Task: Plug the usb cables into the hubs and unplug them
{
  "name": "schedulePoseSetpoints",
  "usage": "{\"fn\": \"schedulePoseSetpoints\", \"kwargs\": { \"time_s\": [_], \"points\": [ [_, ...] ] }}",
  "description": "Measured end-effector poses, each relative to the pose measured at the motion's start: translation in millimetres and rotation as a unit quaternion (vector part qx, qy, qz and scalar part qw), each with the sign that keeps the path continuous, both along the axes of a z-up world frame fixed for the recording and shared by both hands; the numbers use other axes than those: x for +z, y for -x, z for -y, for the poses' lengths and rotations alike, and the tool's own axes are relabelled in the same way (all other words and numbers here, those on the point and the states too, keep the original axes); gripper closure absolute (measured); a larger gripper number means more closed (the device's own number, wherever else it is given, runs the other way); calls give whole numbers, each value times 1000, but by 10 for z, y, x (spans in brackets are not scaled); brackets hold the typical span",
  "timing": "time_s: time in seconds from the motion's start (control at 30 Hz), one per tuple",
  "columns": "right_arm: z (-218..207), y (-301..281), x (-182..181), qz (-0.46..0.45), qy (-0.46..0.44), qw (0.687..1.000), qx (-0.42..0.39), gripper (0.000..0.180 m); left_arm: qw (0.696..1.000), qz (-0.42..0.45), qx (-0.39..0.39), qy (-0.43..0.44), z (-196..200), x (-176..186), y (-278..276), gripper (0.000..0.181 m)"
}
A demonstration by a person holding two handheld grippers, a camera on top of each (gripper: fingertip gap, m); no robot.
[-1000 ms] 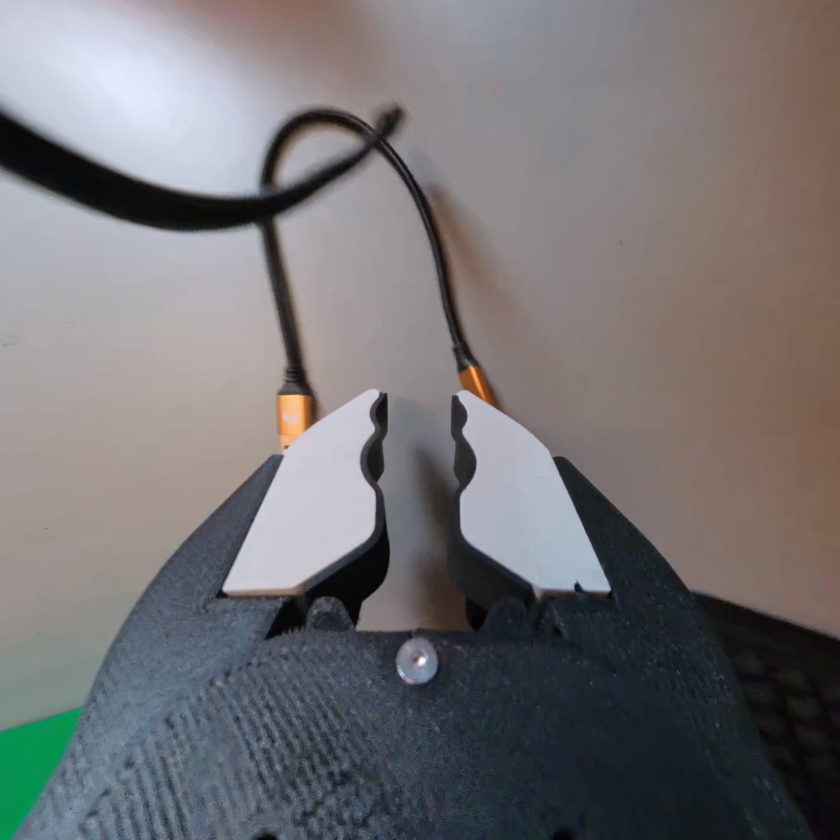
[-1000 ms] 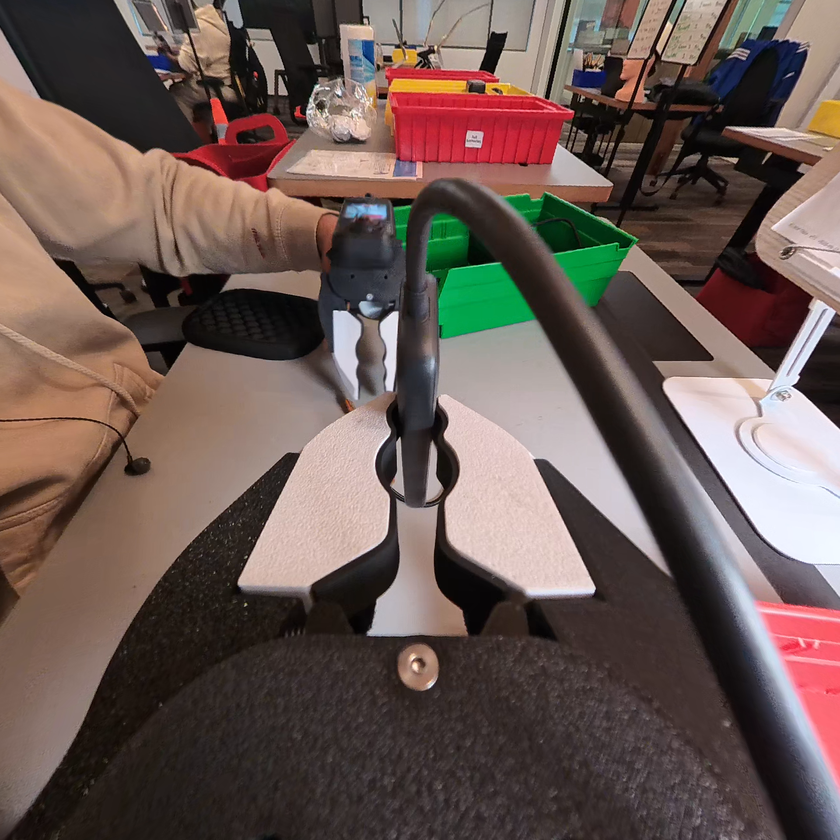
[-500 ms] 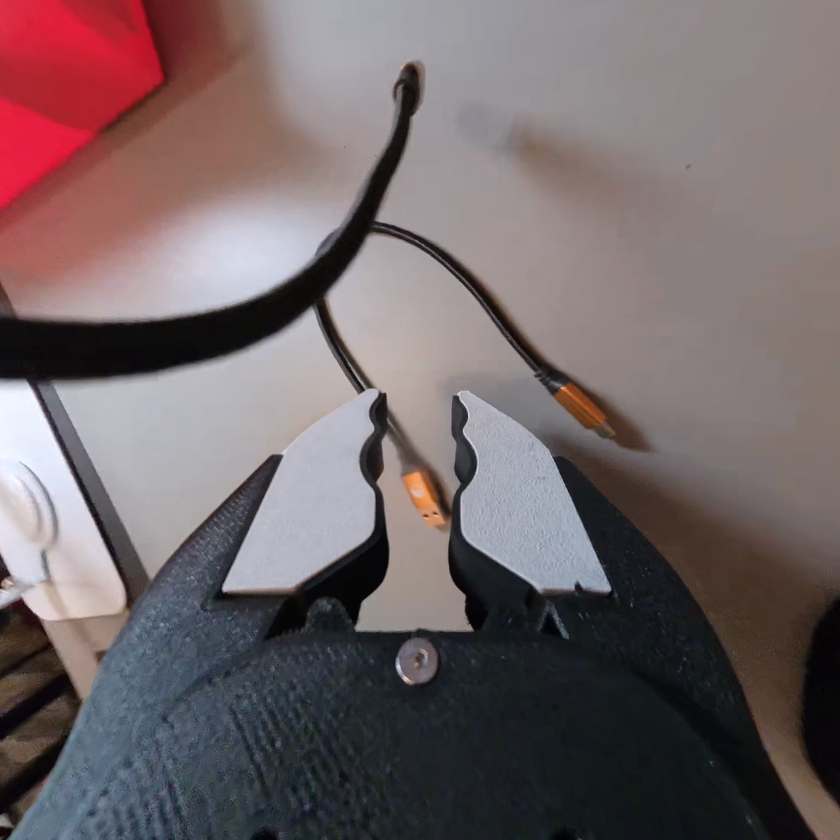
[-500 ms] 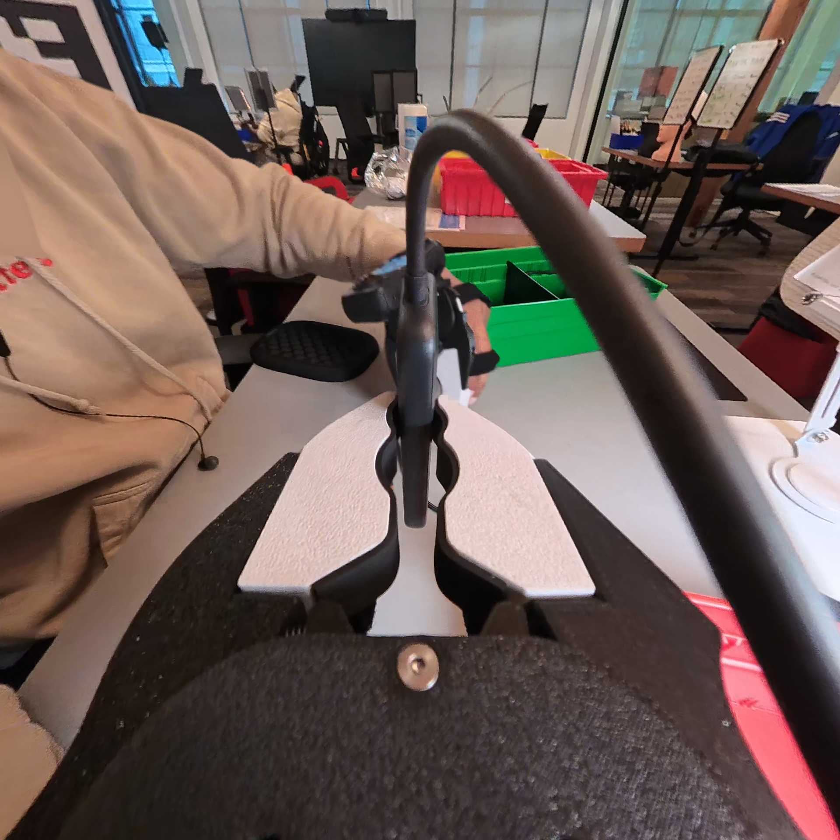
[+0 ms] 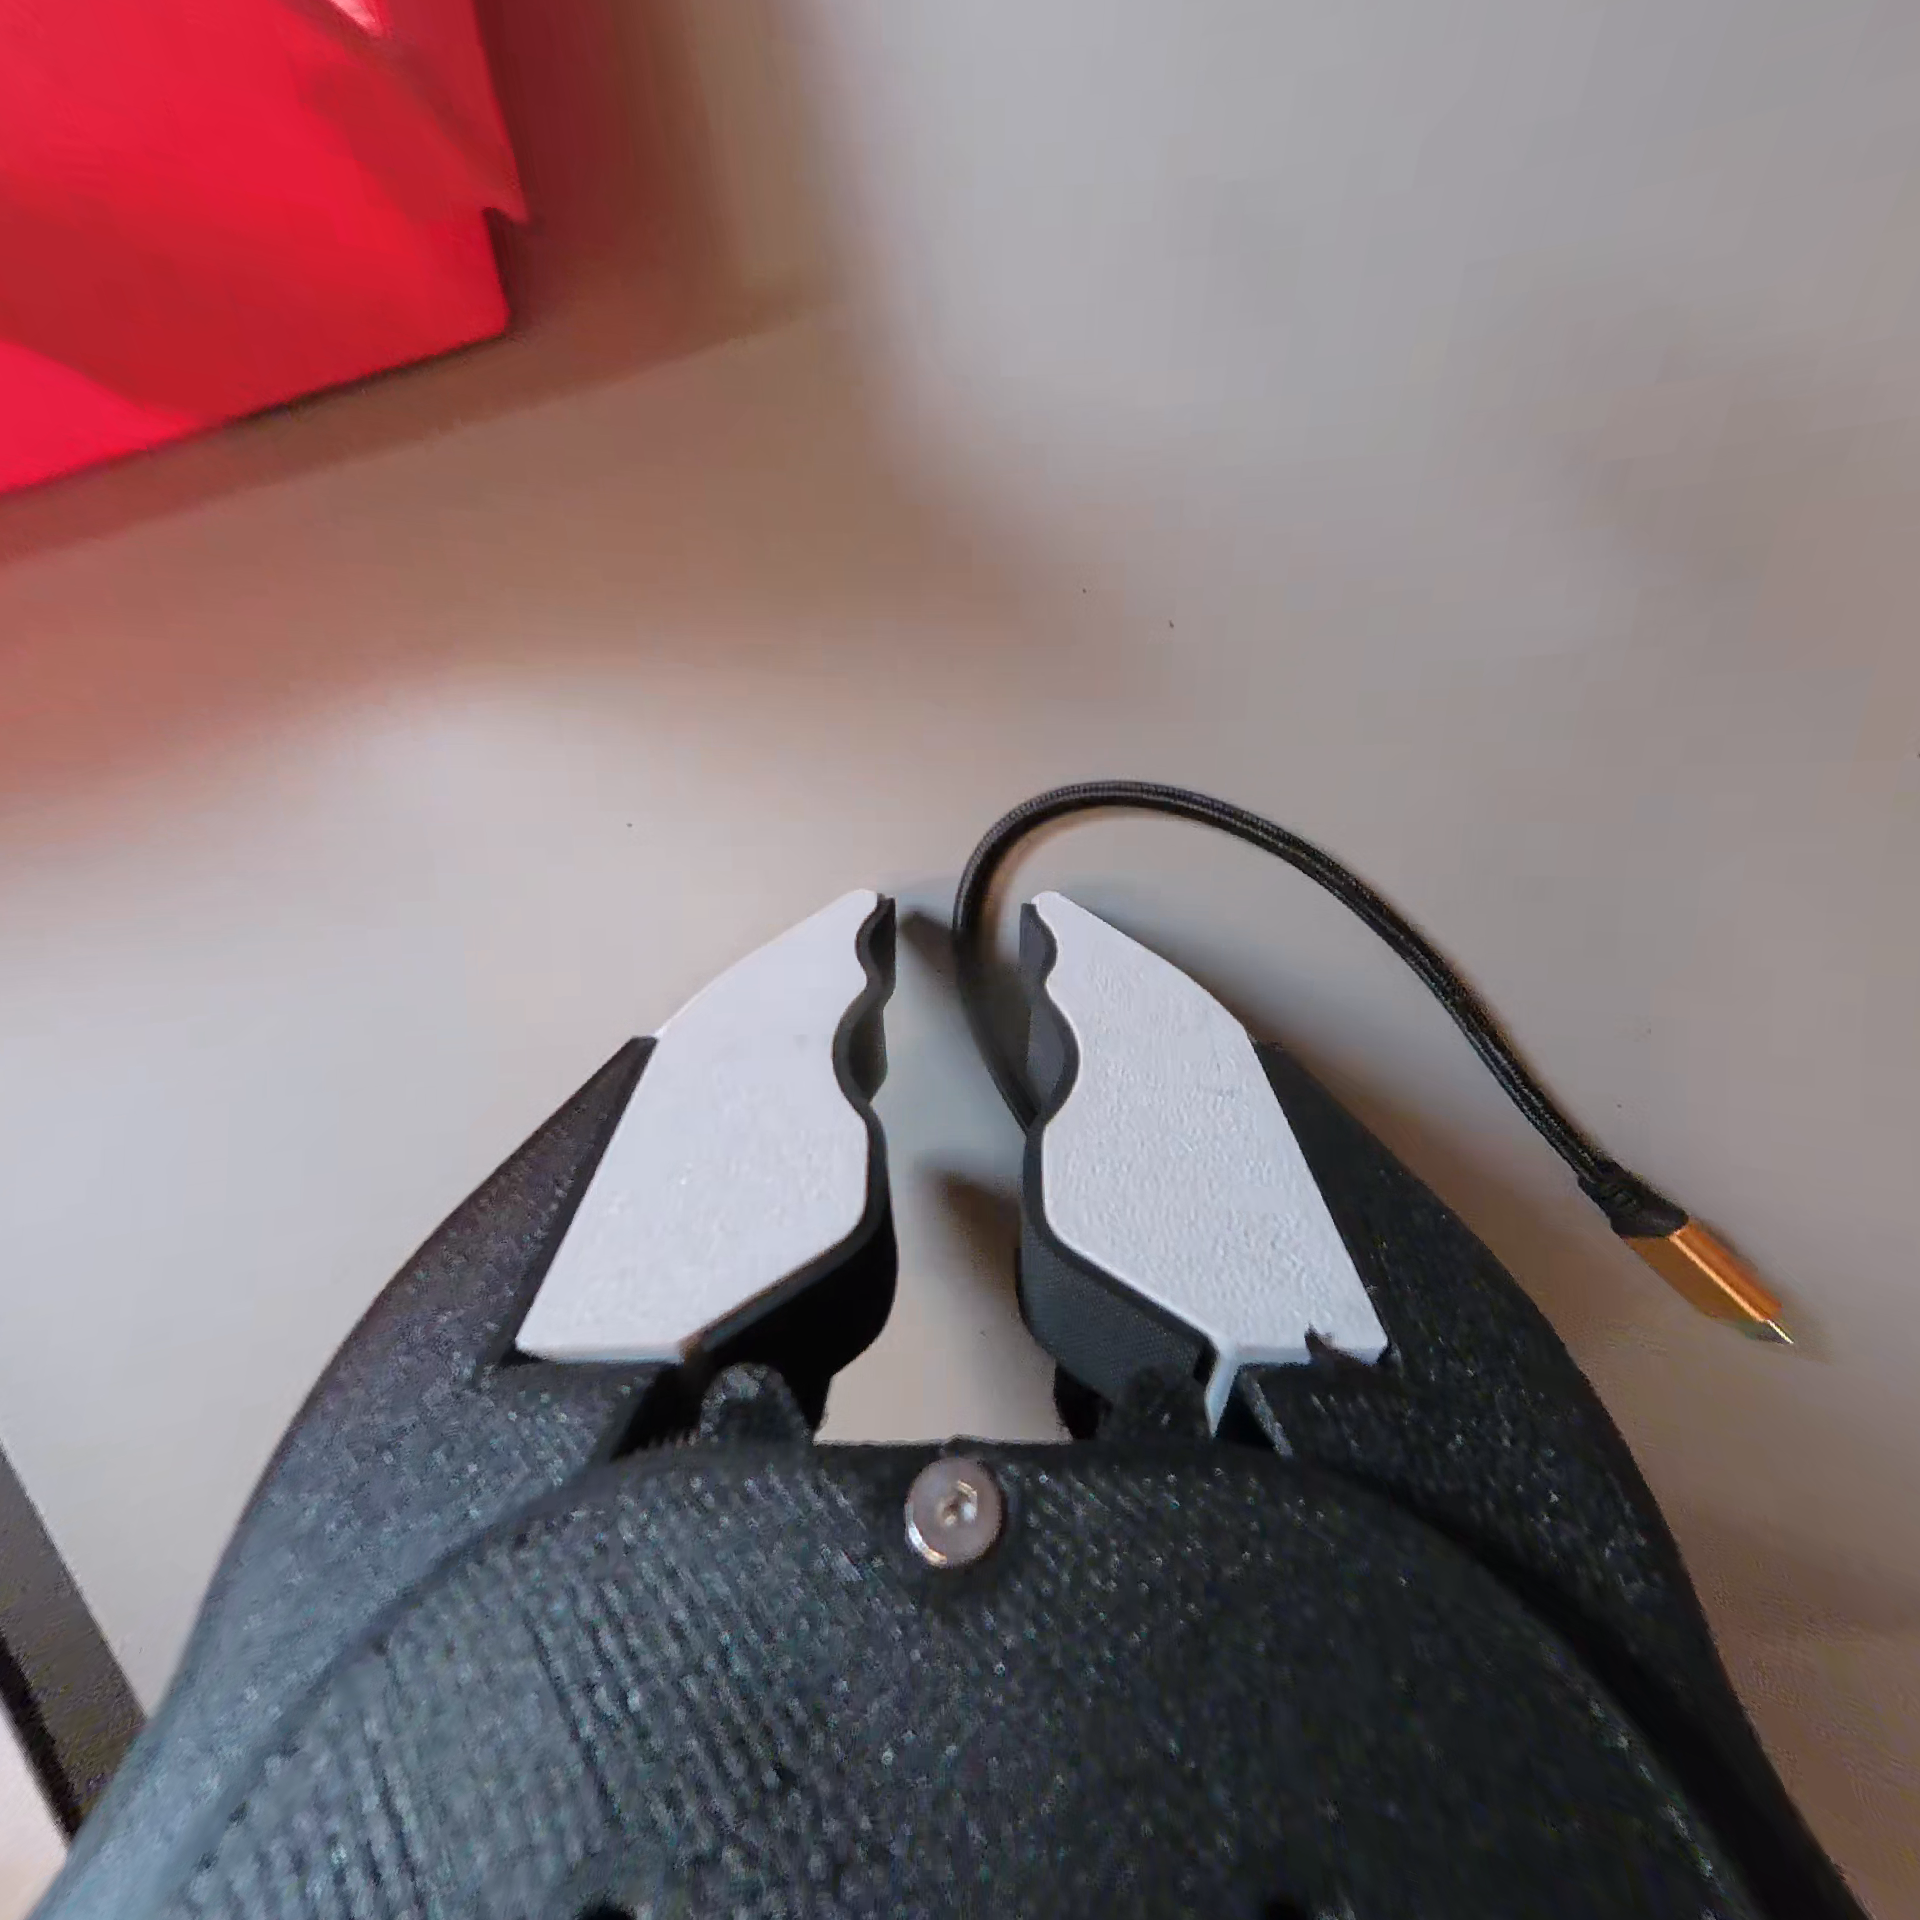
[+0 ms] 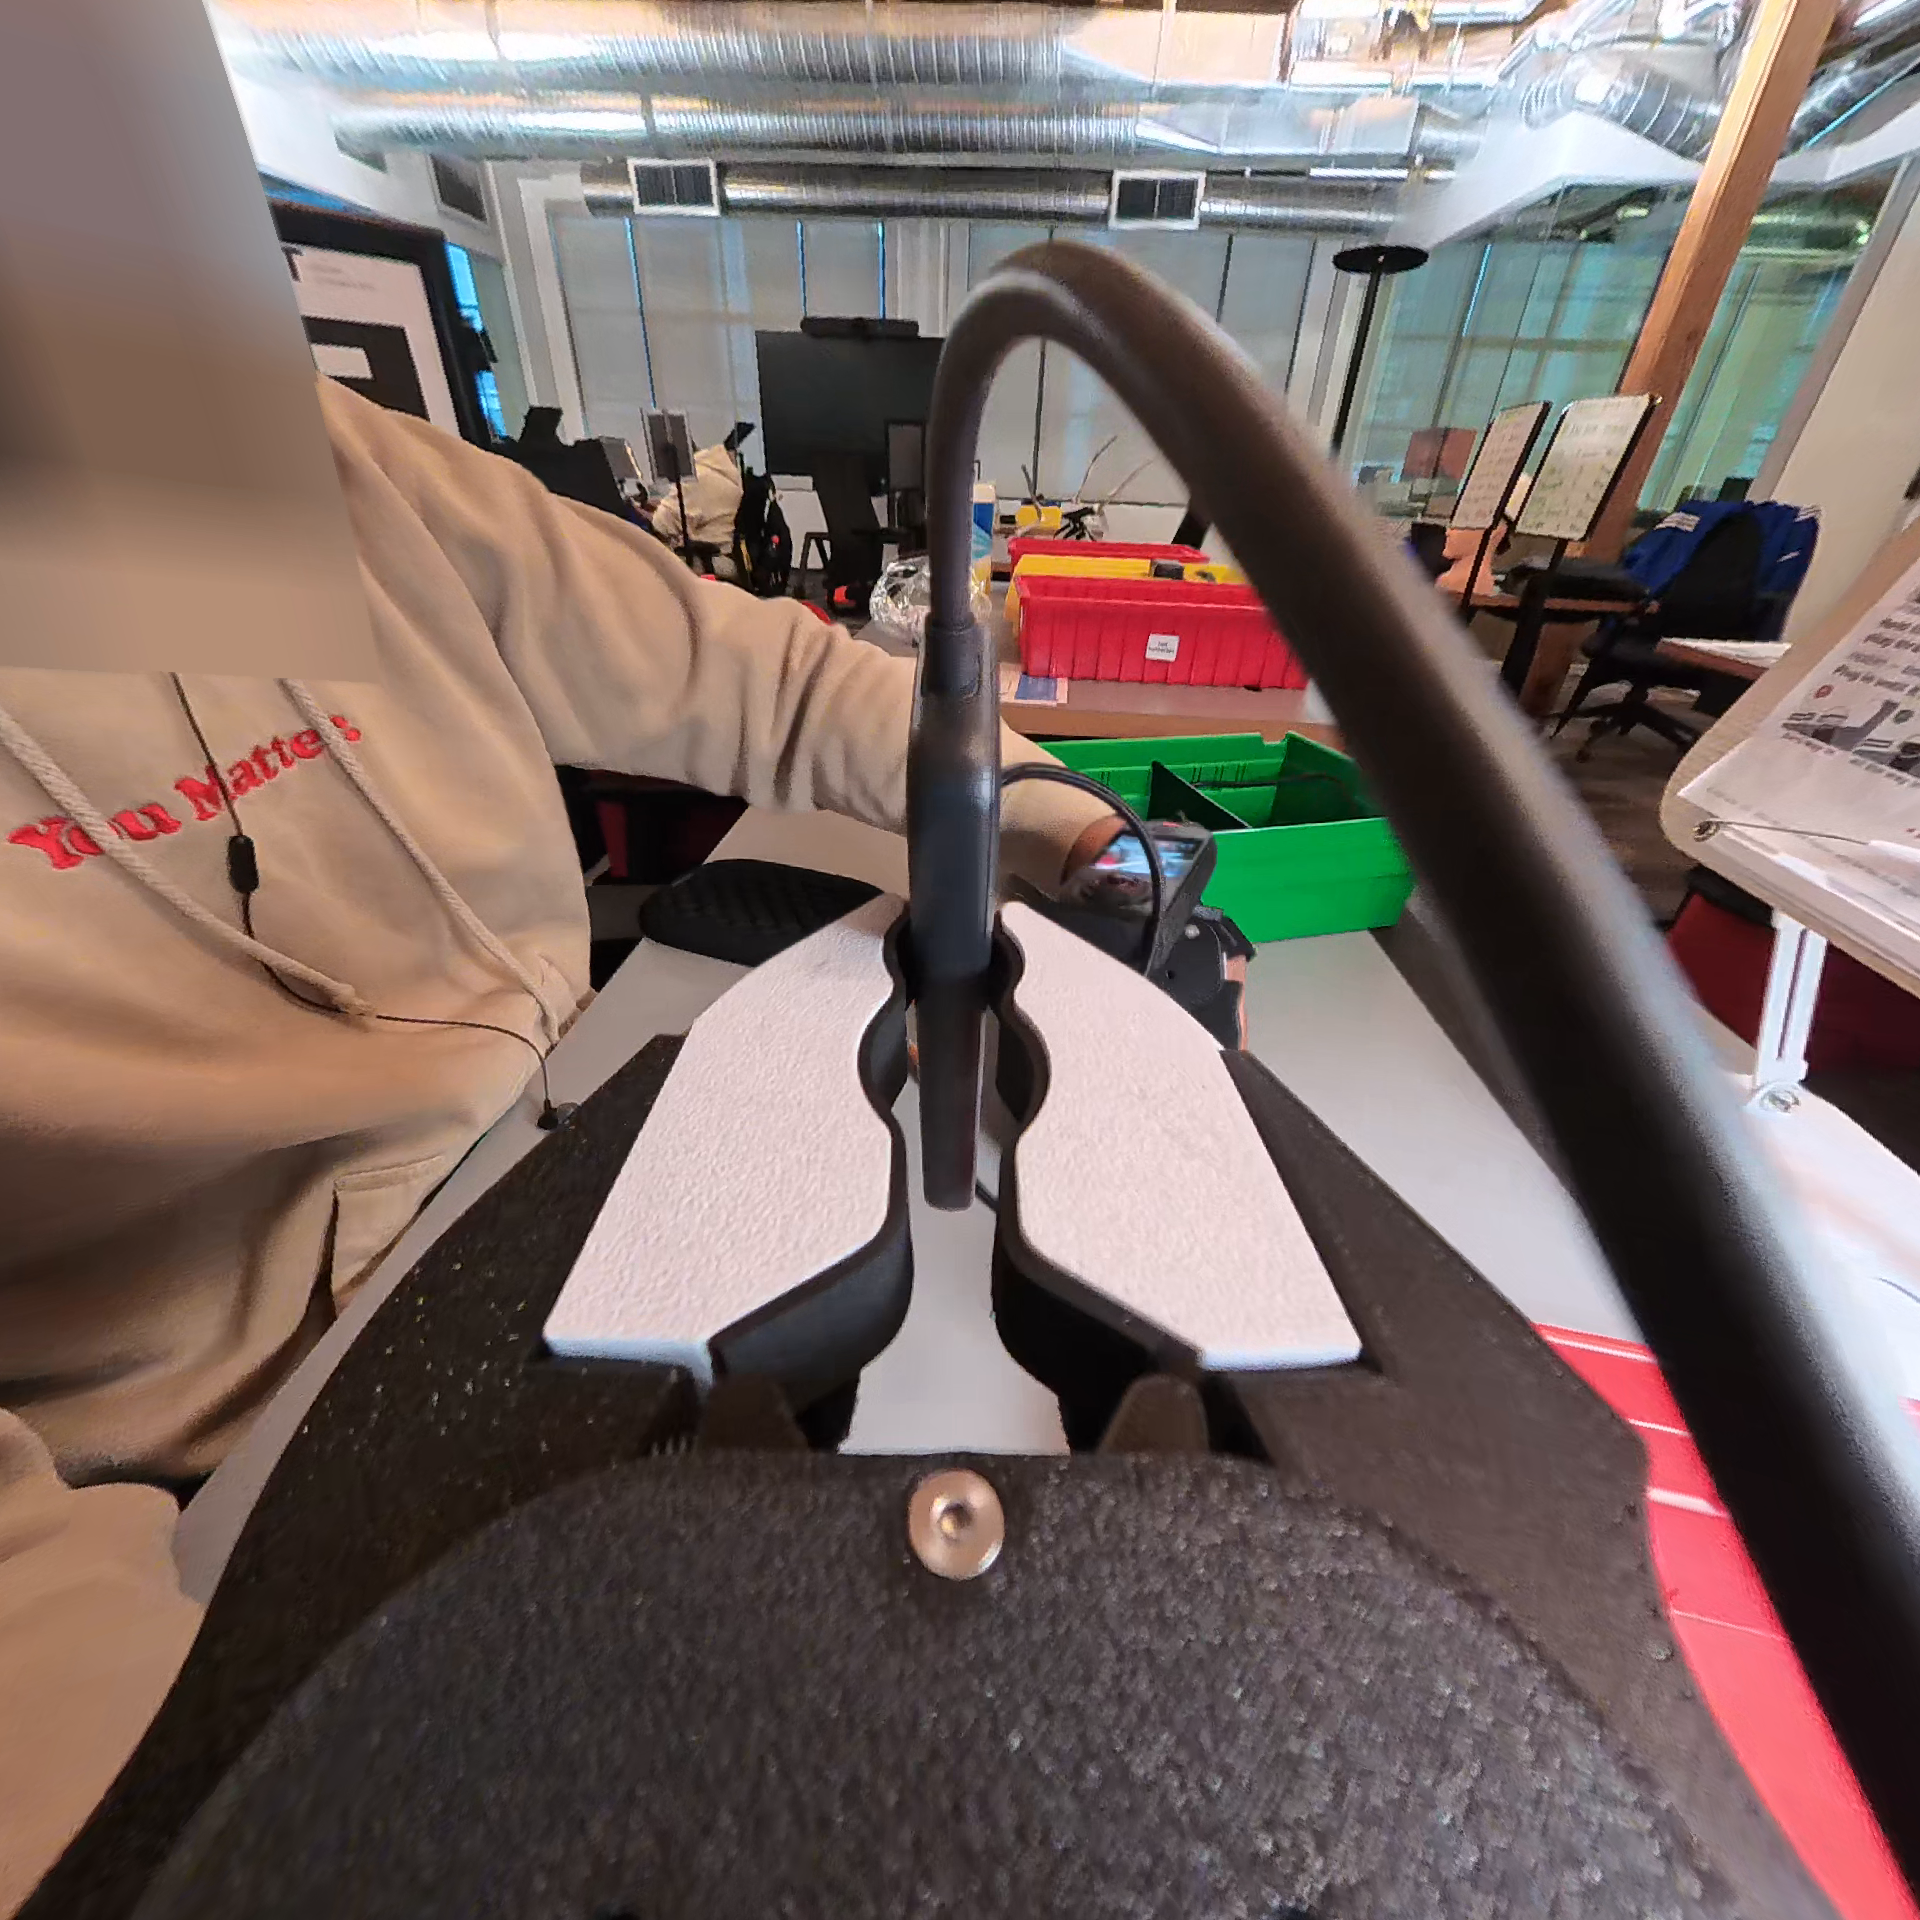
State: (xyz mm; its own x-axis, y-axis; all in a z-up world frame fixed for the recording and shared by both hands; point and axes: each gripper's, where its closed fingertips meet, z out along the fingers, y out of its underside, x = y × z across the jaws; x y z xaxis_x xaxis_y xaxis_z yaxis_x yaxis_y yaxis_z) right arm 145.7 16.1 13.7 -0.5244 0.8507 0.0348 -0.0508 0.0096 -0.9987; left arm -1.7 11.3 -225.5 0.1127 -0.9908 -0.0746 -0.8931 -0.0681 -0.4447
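The left hand-held gripper [image 5: 958, 914] has been lowered over the braided usb cable [image 5: 1351, 925] on the bench [image 5: 520, 831], jaws parted, nothing gripped. The right hand-held gripper [image 6: 951, 925] stays clamped on the hub [image 6: 951, 831], raised for plugging.

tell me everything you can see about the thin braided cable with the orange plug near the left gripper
The braided cable is thin, black and woven-looking, lying on the pale table. It arcs from an orange metallic plug, which lies free to the right of the left gripper, loops back and runs down between the open fingers, close to the right finger. Its other end is hidden beneath the gripper.
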Motion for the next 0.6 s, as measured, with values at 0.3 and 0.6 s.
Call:
{"fn": "schedulePoseSetpoints", "kwargs": {
  "time_s": [0.3, 0.6],
  "points": [
    [4, -86, 71, -24, 9, 1000, 11, 168, 990, -6, 138, 38, -195, -17, 293, 176],
    [39, -6, 31, -13, 11, 1000, 21, 168, 891, -75, 443, 60, 57, -19, 1100, 177]
  ]
}}
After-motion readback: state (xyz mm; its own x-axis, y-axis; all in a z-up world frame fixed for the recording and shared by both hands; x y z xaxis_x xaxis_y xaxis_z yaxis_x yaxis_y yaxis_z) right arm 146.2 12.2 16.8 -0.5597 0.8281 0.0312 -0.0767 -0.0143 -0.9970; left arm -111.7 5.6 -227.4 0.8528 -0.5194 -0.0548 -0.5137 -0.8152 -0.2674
